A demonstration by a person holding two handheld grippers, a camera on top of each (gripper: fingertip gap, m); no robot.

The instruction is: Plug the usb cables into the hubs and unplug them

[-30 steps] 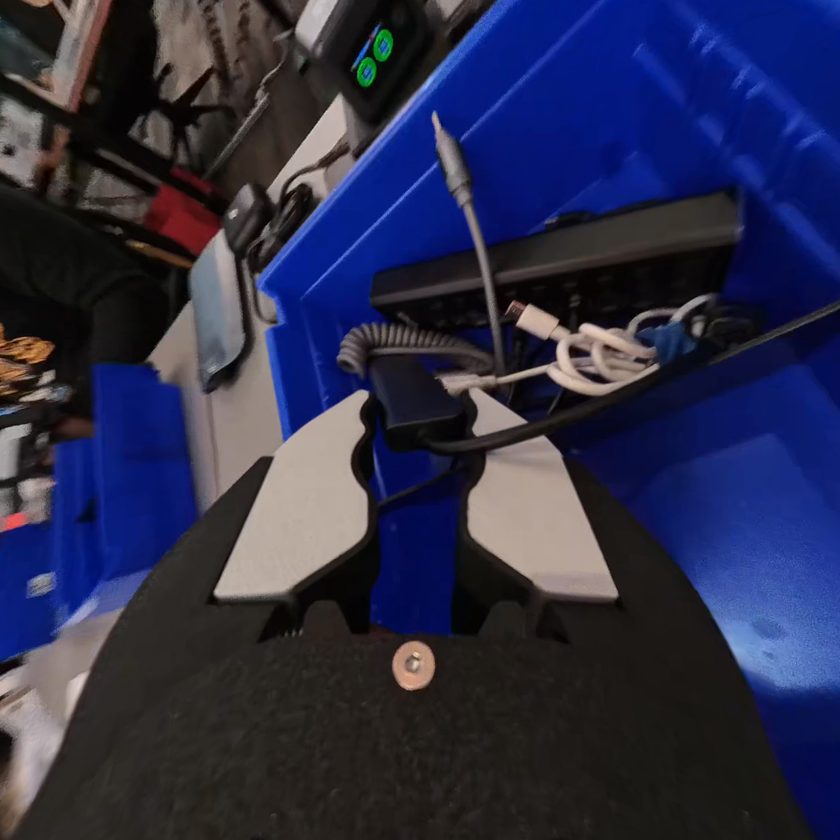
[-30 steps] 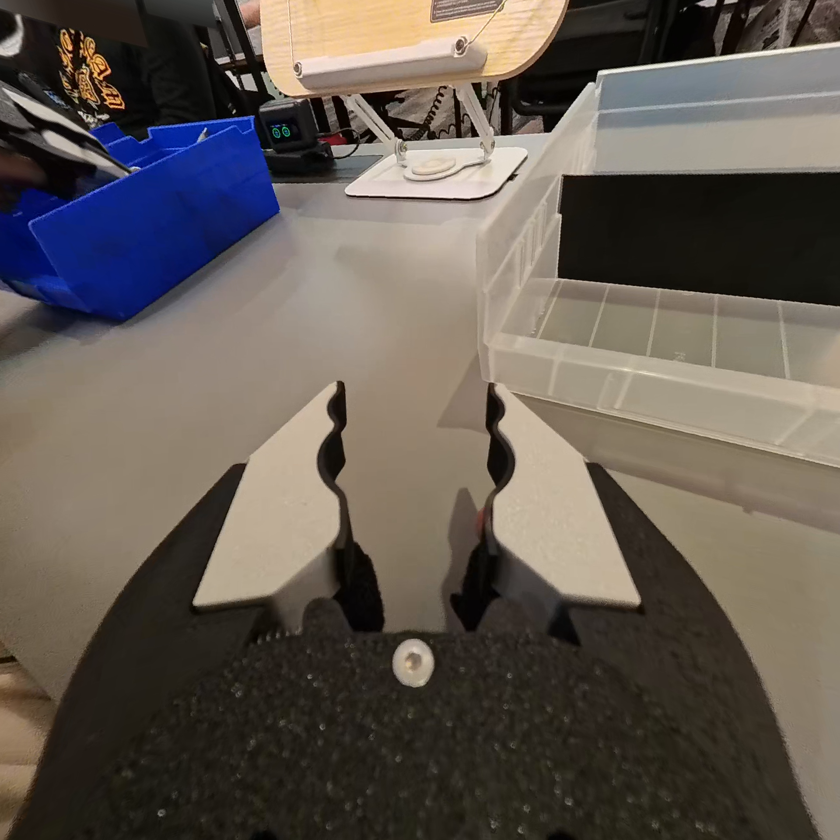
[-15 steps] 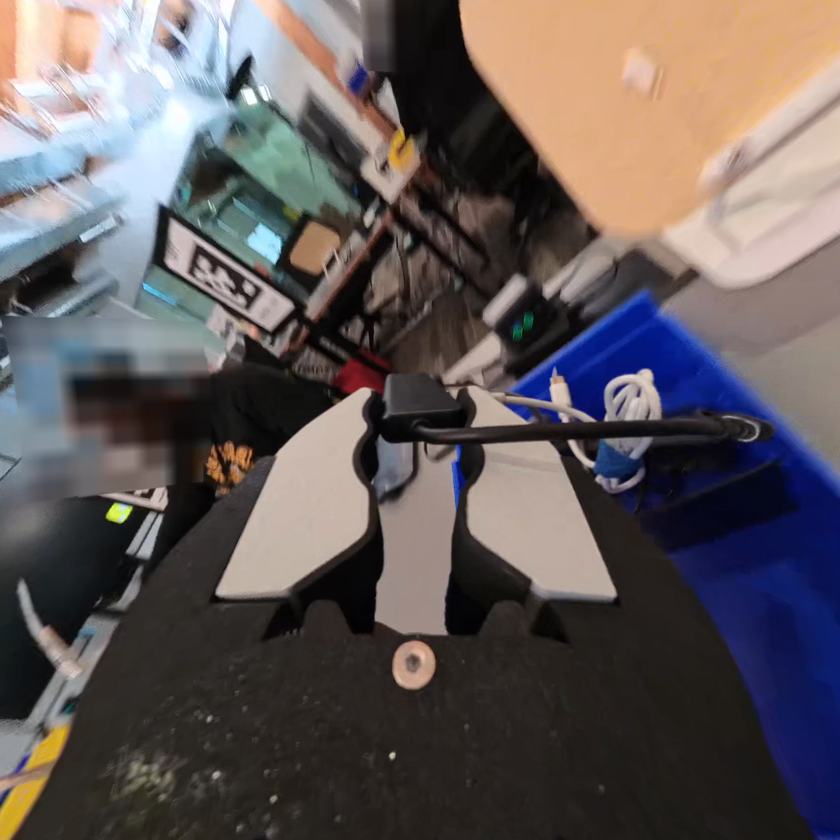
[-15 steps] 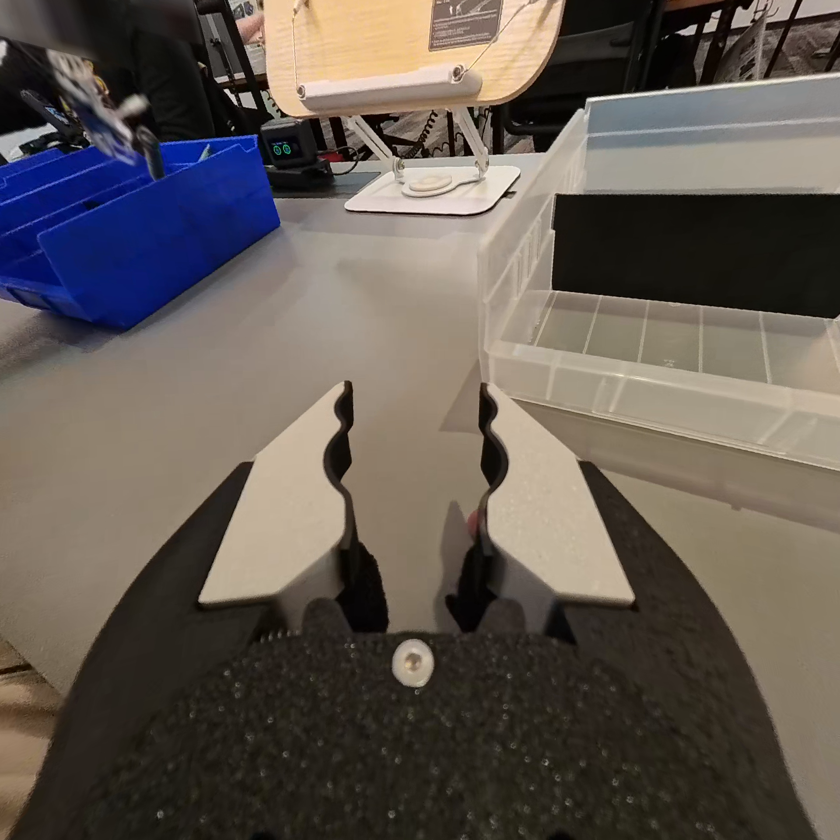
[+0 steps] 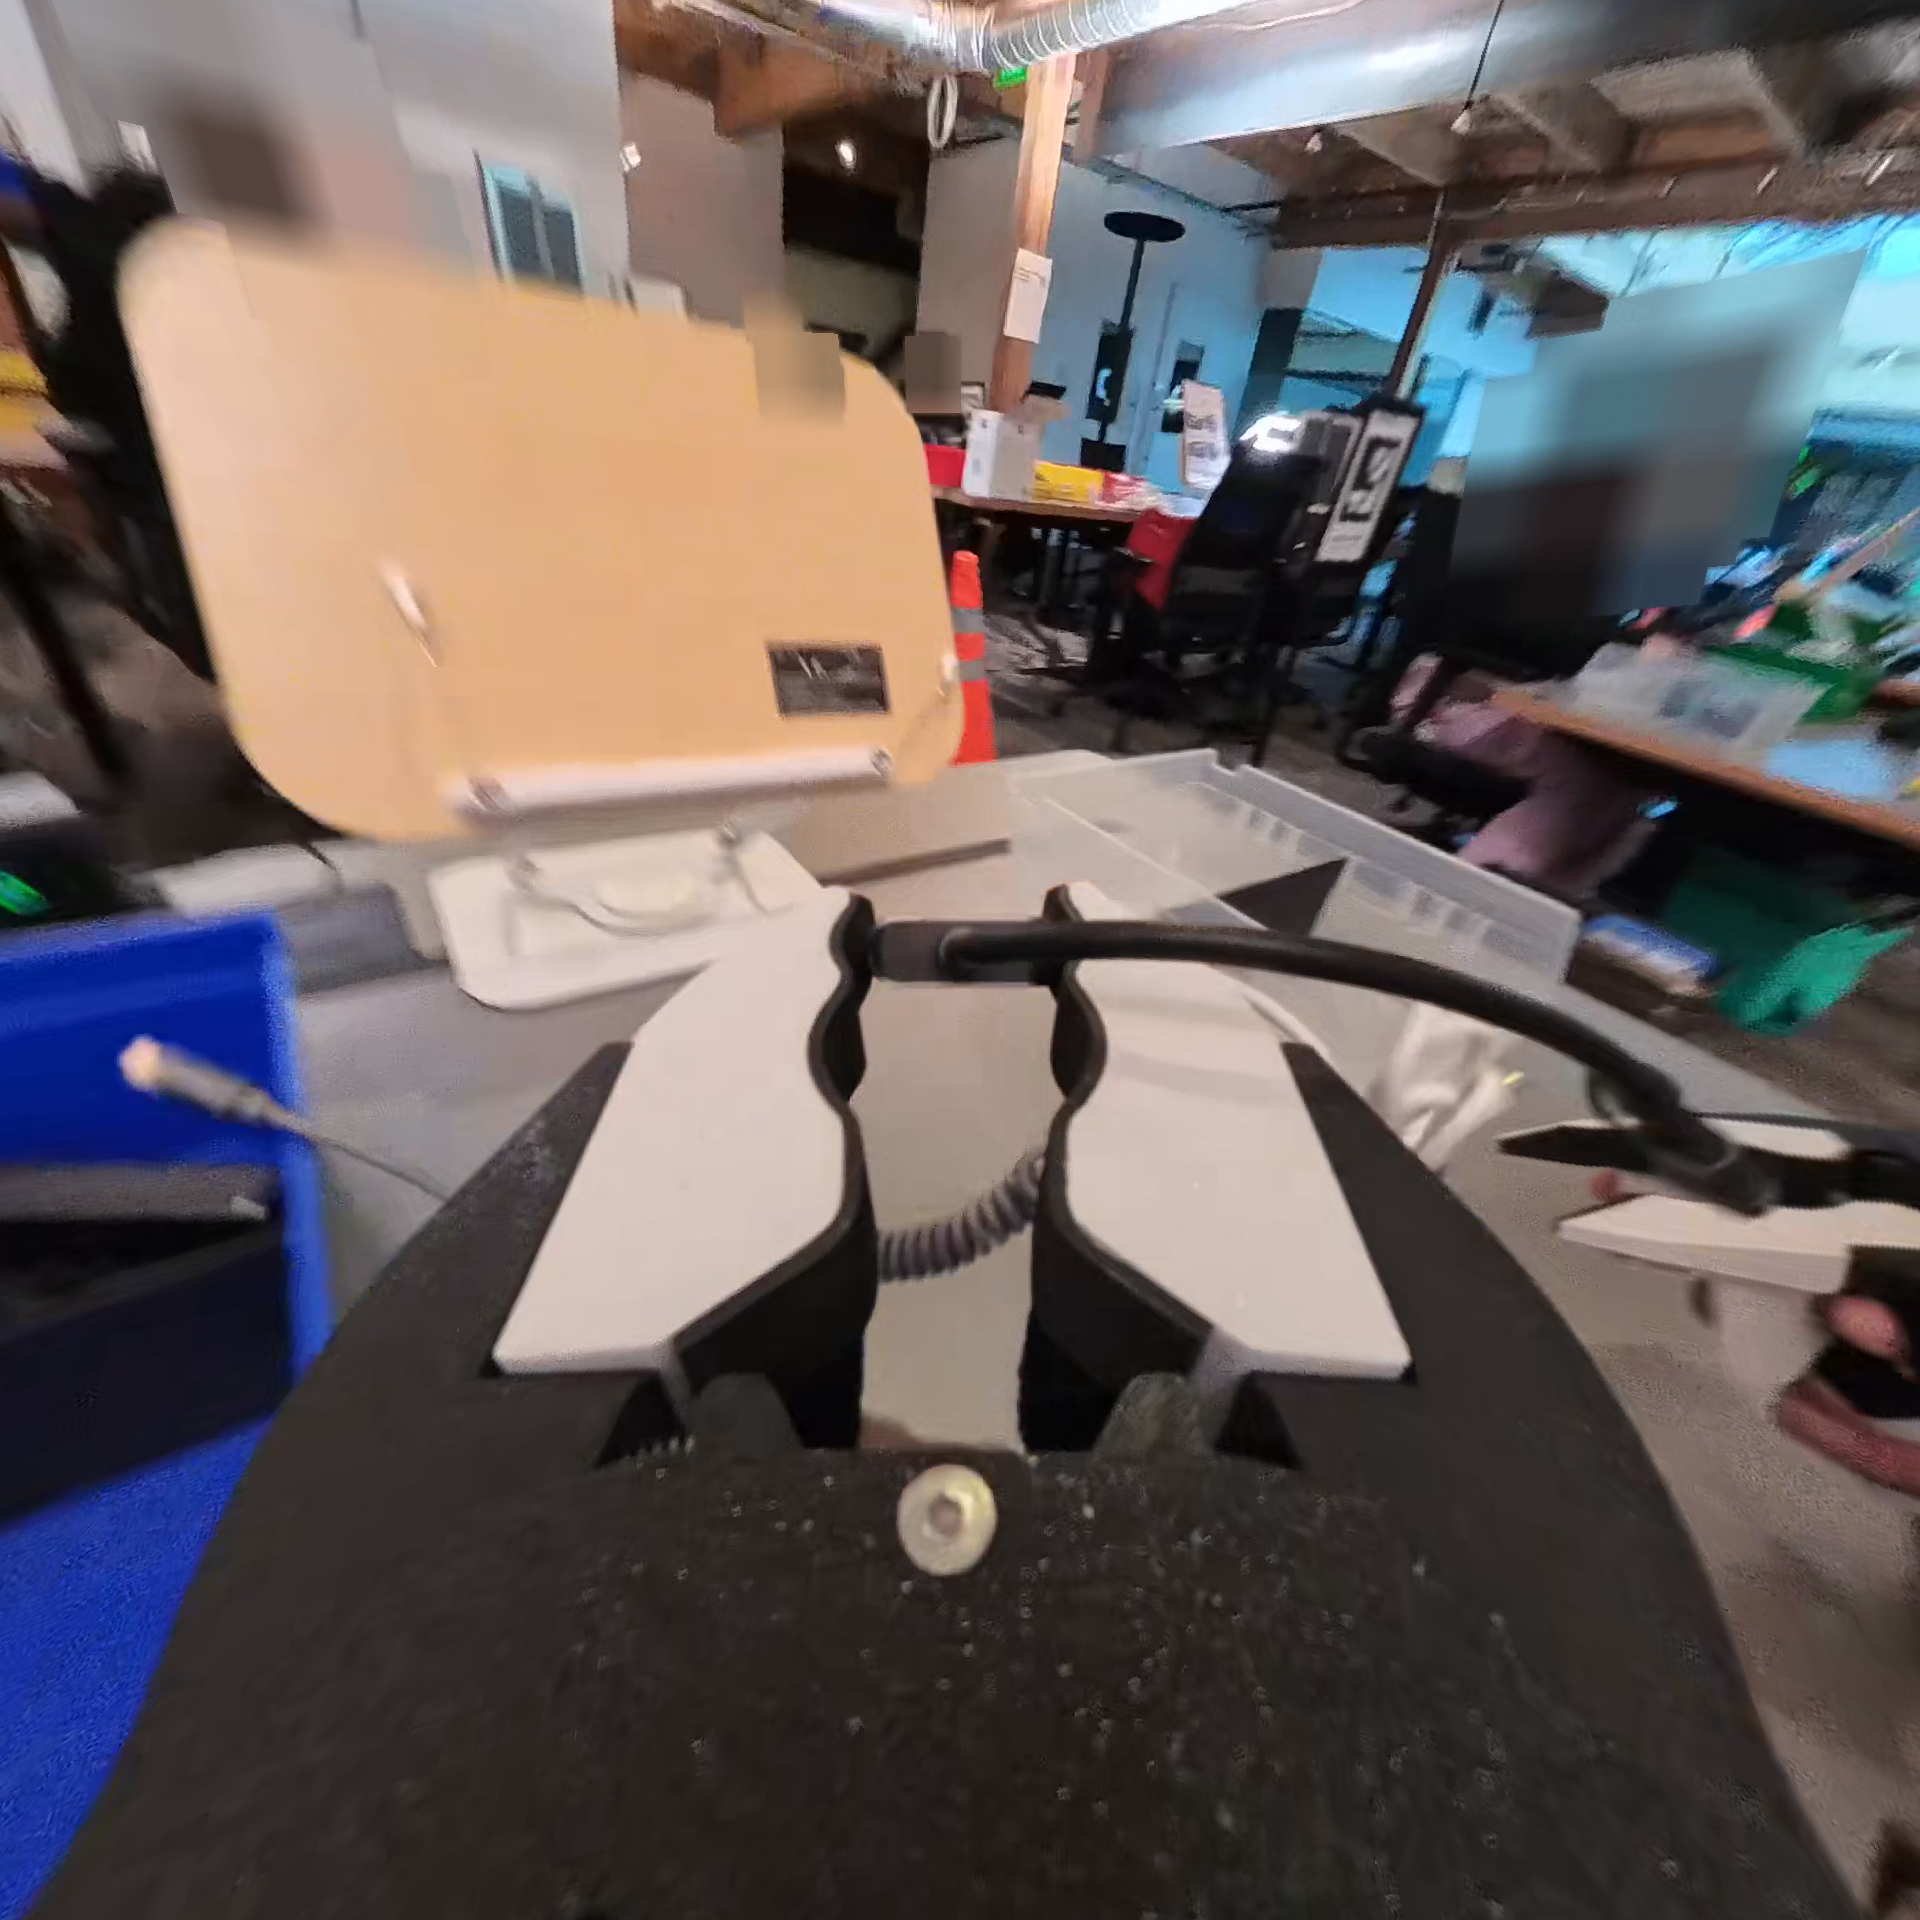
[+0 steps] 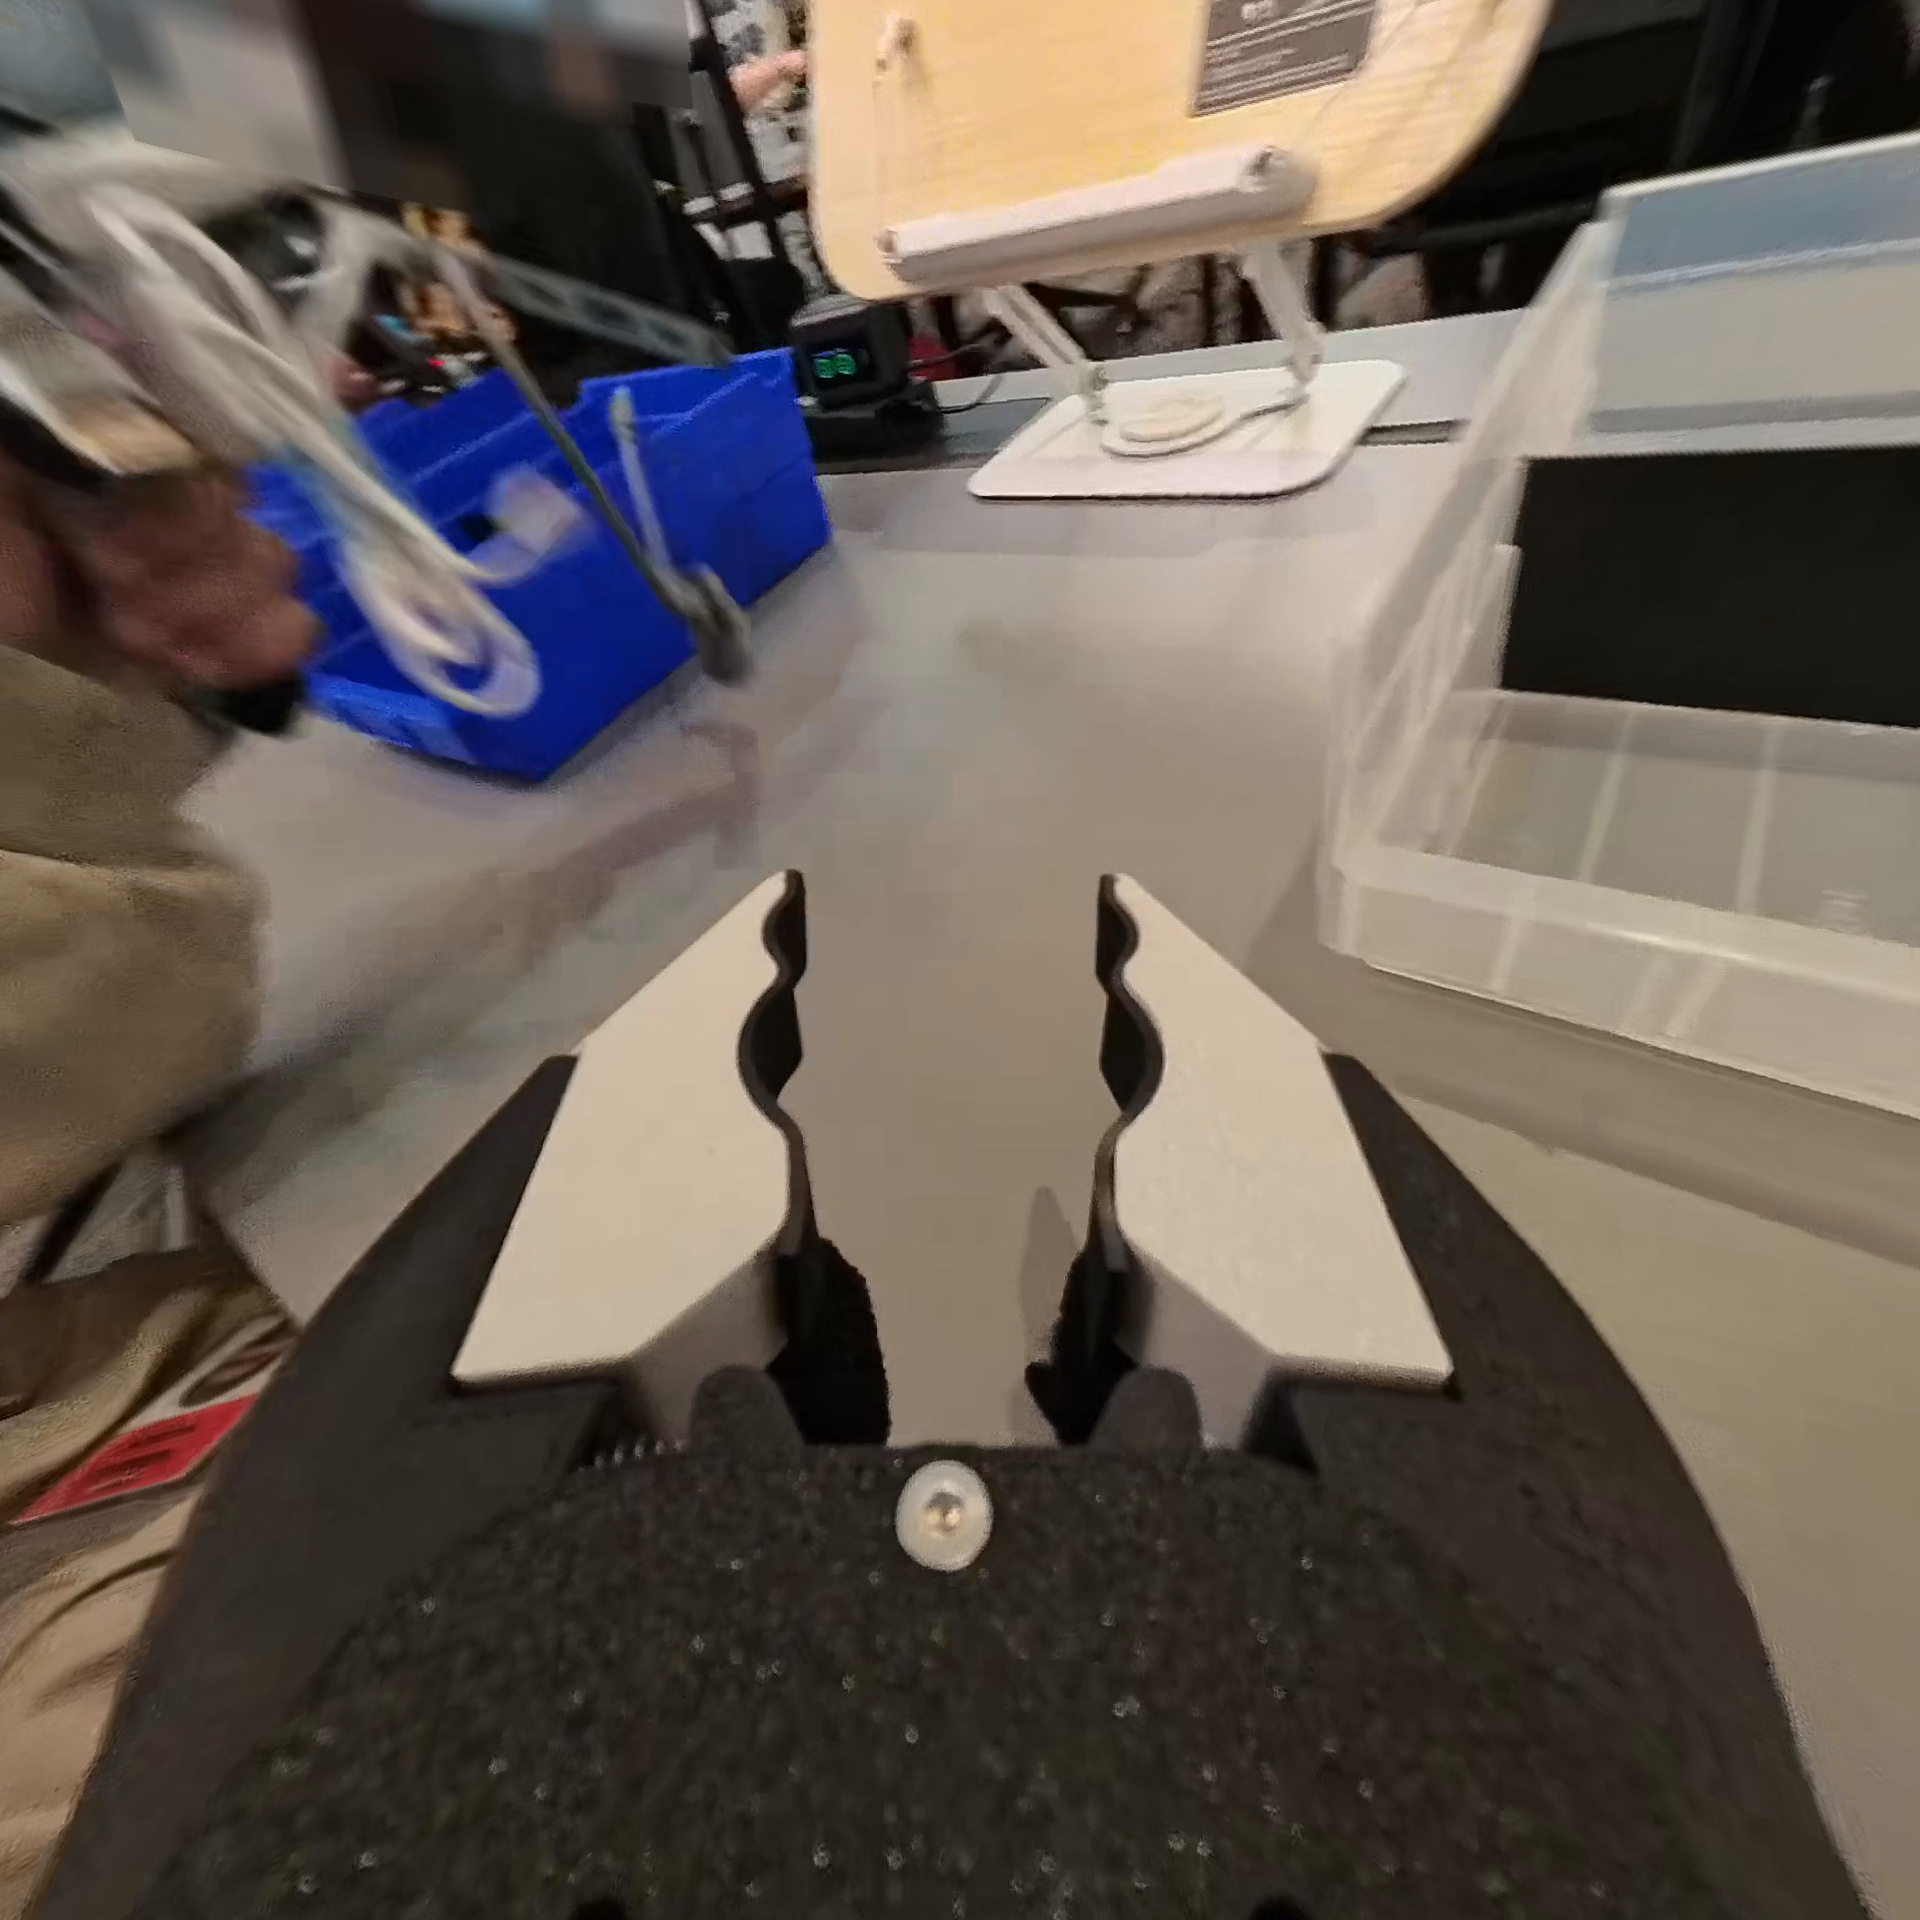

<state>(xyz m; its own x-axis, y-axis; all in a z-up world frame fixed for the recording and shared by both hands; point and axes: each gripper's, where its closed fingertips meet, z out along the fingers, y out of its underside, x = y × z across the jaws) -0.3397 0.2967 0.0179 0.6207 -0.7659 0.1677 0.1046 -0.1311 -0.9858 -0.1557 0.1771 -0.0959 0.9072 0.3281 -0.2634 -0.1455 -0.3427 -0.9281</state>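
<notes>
My left gripper (image 5: 951, 935) is shut on a small black usb hub (image 5: 902, 951) at its fingertips and holds it above the grey table. The hub's black cable (image 5: 1351, 971) arcs right, and its plug end (image 5: 1704, 1153) lies in line with my right gripper, seen at the right edge. A grey coiled cable (image 5: 956, 1226) and white cables (image 5: 1444, 1081) hang under the hub. My right gripper (image 6: 951, 914) is open and empty over the table. In the right wrist view the left gripper is a blur at upper left, with the white cables (image 6: 436, 623) and black plug (image 6: 717, 623) dangling.
A blue bin (image 5: 145, 1039) (image 6: 727, 499) stands at the left with a grey plug (image 5: 156, 1065) sticking out. A wooden stand on a white base (image 5: 540, 540) (image 6: 1143, 125) is at the back. A clear plastic organiser (image 6: 1662, 790) (image 5: 1299, 831) is at the right.
My left gripper lifted the hub and its tangle of cables out of the blue bin and swung right over the table, towards the right gripper. The right gripper stayed open and hardly moved.
</notes>
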